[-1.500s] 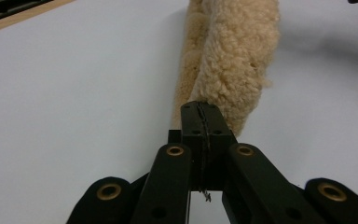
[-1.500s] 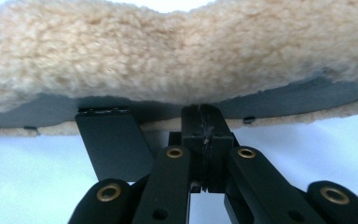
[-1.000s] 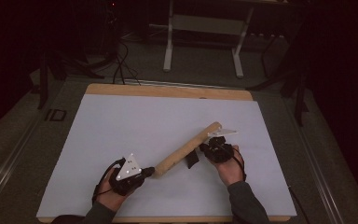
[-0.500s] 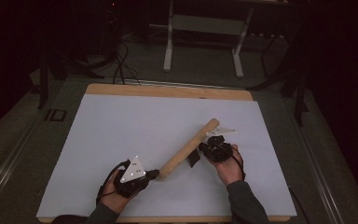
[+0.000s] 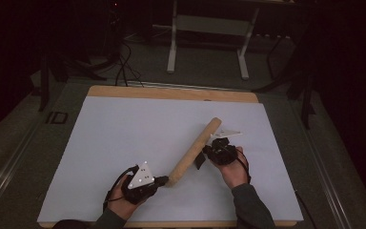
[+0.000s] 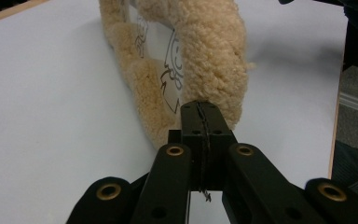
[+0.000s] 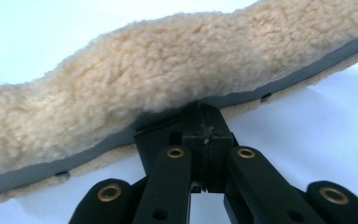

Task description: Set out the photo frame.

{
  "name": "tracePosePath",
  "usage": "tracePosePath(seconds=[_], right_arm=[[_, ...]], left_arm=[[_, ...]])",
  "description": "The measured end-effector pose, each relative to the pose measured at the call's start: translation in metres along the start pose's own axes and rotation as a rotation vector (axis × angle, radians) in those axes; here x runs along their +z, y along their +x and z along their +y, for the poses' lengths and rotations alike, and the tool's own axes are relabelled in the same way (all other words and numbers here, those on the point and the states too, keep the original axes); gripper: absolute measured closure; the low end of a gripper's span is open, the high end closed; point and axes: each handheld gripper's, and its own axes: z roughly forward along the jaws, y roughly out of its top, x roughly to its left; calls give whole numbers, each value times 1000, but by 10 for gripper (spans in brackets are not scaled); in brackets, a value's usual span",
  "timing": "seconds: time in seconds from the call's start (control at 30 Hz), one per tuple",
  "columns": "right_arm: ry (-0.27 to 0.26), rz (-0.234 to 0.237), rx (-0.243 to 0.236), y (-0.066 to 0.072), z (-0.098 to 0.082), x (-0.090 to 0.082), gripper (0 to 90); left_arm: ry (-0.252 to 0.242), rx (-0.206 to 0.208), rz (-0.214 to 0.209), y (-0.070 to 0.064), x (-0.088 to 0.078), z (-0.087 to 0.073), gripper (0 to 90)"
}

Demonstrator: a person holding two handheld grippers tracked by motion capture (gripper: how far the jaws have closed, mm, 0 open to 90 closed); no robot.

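Across the near half of the white table sheet (image 5: 124,143), from the left, broad bare sheet runs out to the left edge and up to the wooden strip (image 5: 171,93) at the far side — plenty of free room there. Close to the near edge sits the left gripper (image 5: 158,181), held in a hand that comes in from the bottom, its grey three-cornered plate on top. Its jaws are pressed together with no gap, pinching the near end of the fleece roll (image 5: 194,151); in the left gripper view the closed tips (image 6: 200,116) bite into the fleece edge (image 6: 205,60).

From there the roll slants up and to the right, its far end near the middle of the sheet. It is a tan, woolly, curled piece with a pale lining that bears dark printed line drawings (seen in the left gripper view), folded lengthwise into a tube.

Just right of its middle the right gripper (image 5: 205,155) clamps the long side, jaws likewise fully together on the fleece; the right gripper view shows the tips (image 7: 205,123) at a grey seam under the pile (image 7: 168,79). Right of that hand, bare sheet reaches the right edge.

Beyond the table — dark floor, cables and a pale metal frame (image 5: 209,43).
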Motion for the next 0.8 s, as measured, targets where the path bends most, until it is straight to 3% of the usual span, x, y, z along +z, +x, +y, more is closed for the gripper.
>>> tracePosePath(seconds=[0.8], right_arm=[[5,19,-7,3,-2,2,898]], left_arm=[[-16,8,-41,-15,16,7,900]])
